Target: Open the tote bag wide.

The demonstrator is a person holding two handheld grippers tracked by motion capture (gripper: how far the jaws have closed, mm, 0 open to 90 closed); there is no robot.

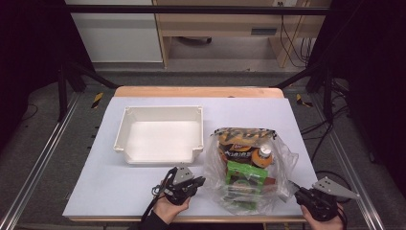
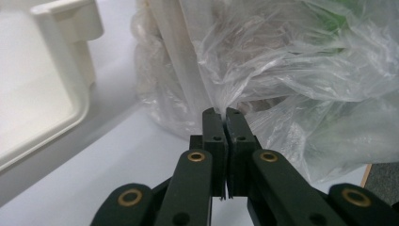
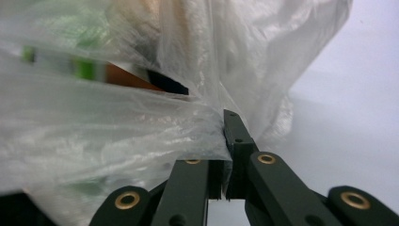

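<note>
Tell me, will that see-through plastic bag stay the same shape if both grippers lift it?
Probably not. The plastic bag looks thin and crinkly, so it would likely sag and stretch where the left gripper and right gripper pinch it. The bottle and snack packets inside may slump to the bottom, making it fairly heavy.

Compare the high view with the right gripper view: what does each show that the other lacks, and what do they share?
High view alone: the white bin beside the clear plastic bag, an orange-capped bottle inside it, the left gripper at the bag's near left edge, and both hands. Right gripper view alone: the right gripper close up, jaws shut on a fold of the bag's film. Shared: the bag with green packaging inside, the right gripper, the white table surface.
</note>
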